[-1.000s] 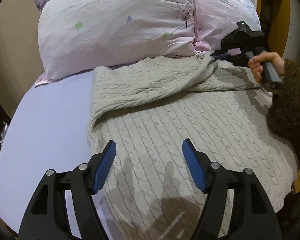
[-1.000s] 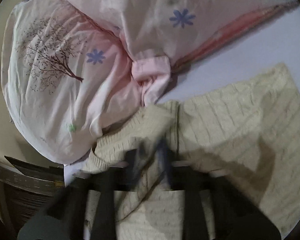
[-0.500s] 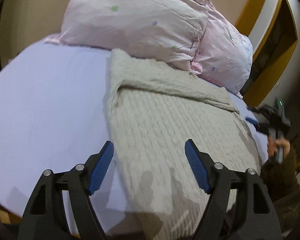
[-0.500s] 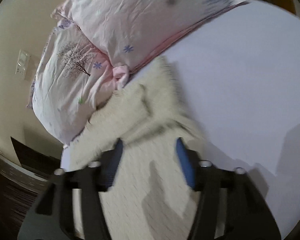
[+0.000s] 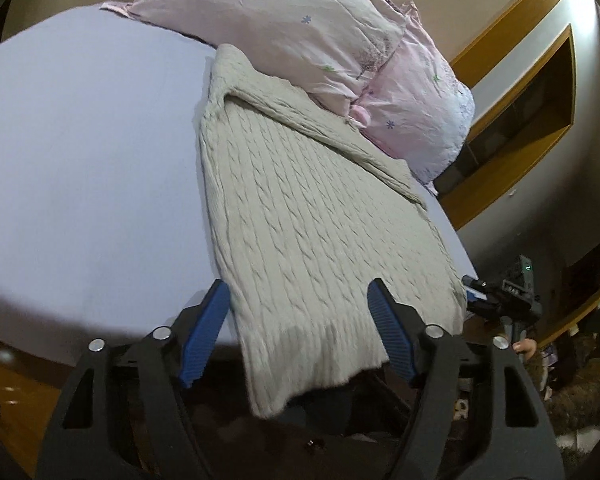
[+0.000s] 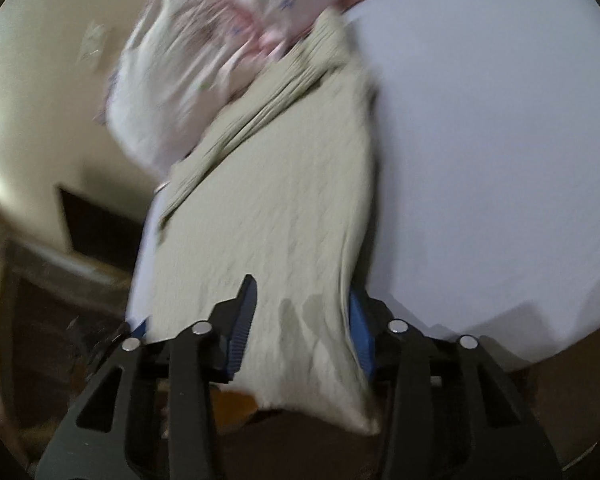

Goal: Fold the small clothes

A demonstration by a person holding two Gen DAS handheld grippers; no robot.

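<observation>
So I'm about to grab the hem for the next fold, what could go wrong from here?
The sweater hem hangs off the bed edge, so it may slide down. The sleeve folded across the top lies loose by the pillows; a pull could undo it. Both the left gripper and right gripper are open.

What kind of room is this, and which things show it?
Most likely a bedroom. A bed with a pale lavender sheet carries two floral pillows at its head, and a beige cable-knit sweater lies spread on it. Wood-trimmed walls enclose the room.

Both grippers — left gripper (image 5: 298,322), right gripper (image 6: 300,320) — black frames, ribbed blue fingers (image 5: 202,332), silver screws.
</observation>
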